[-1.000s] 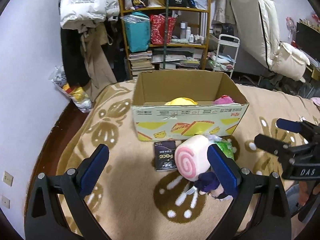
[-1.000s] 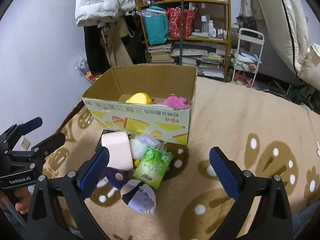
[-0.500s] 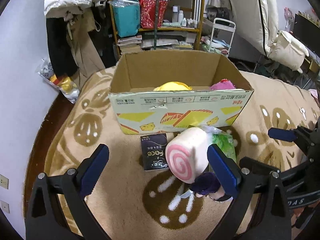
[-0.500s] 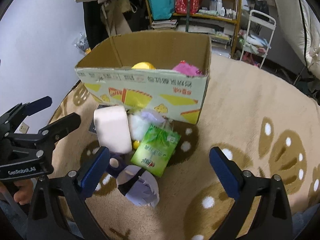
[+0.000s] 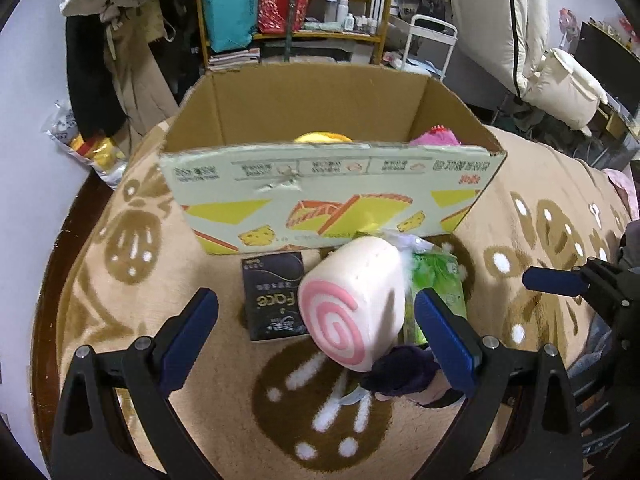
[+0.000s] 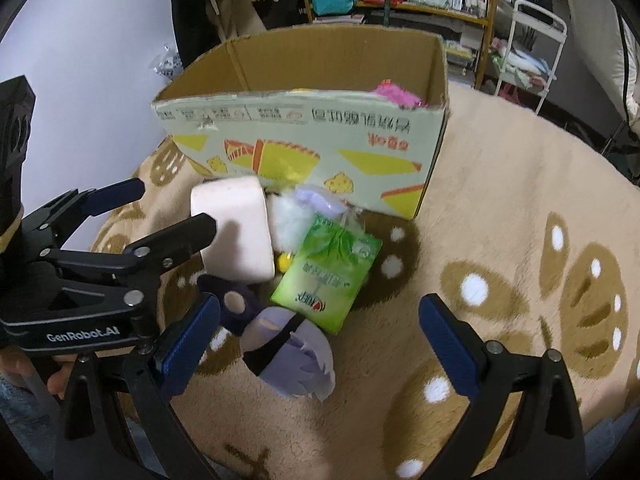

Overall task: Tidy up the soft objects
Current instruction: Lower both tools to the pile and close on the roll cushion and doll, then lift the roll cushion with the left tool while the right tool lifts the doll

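1. A cardboard box (image 5: 332, 184) stands open on a tan blanket (image 5: 120, 280) with brown paw prints. In the left wrist view it fills the 12 o'clock part of the scene.
2. Inside the box, a yellow soft toy (image 5: 322, 137) and a pink soft toy (image 5: 434, 136) show just above the front wall.
3. The soft things lie in a small heap against the box's front wall. A pink swirl-roll plush (image 5: 354, 308) lies tilted, its spiral face turned toward the left wrist camera.
4. At 9 o'clock from the roll, a black packet (image 5: 274, 300) printed "Face" lies flat on the blanket, touching the box's foot.
5. At 3 o'clock from the roll lies a green tissue pack (image 6: 326, 274), and between it and the box sits a white fluffy item (image 6: 286, 220).
6. At 6 o'clock from the roll lies a purple-haired doll (image 6: 292, 356), with a dark purple part touching the roll.
7. The left gripper (image 5: 316, 340) is spread wide and grasps nothing; the roll sits between its blue pads without touching either.
8. The right gripper (image 6: 320, 344) is also released, jaws wide, hovering over the doll and the tissue pack.
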The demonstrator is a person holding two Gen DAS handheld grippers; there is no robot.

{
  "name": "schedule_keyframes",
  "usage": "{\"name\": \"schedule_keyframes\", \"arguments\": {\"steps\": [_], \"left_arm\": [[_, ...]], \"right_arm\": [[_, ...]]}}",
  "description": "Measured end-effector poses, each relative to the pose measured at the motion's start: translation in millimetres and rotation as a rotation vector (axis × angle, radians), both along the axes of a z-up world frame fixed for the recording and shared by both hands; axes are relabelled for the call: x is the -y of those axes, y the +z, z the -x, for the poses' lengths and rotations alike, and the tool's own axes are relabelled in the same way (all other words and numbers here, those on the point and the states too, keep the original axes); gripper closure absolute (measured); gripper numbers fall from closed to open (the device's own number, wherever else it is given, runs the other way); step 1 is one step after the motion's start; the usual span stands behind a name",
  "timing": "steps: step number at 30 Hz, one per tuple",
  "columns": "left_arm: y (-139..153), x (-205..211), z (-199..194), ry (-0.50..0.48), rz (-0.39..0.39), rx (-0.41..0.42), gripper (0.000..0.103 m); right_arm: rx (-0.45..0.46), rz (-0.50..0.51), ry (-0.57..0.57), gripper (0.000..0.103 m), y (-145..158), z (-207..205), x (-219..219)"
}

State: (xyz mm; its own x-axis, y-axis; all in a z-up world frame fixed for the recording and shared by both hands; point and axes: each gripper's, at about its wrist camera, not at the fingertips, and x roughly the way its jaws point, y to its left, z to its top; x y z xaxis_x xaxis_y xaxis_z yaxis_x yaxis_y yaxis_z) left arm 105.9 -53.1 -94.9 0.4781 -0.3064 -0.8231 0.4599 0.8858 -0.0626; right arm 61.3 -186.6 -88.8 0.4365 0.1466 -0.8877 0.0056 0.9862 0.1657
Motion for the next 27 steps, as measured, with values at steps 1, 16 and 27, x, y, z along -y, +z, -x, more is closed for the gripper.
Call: {"name": "schedule_keyframes", "arguments": {"steps": [1,16,27], "left_arm": [[-2.4,1.0,-0.2,-0.004,0.0,-0.004,0.006],[-23.2,11.5,1.6,-0.048,0.045,-0.058,0.045],[-19.6,6.8,8.8,-0.028,0.045,-0.045,0.065]], "right_arm": [[-0.008,-0.001,0.004,0.0,-1.5,-0.5,-0.9],[-0.174,-0.037,0.113,0.038,-32.7,-7.7,-20.7],[-0.166,-0.047,0.126,0.052,-28.3,-4.5,-24.0]]}}
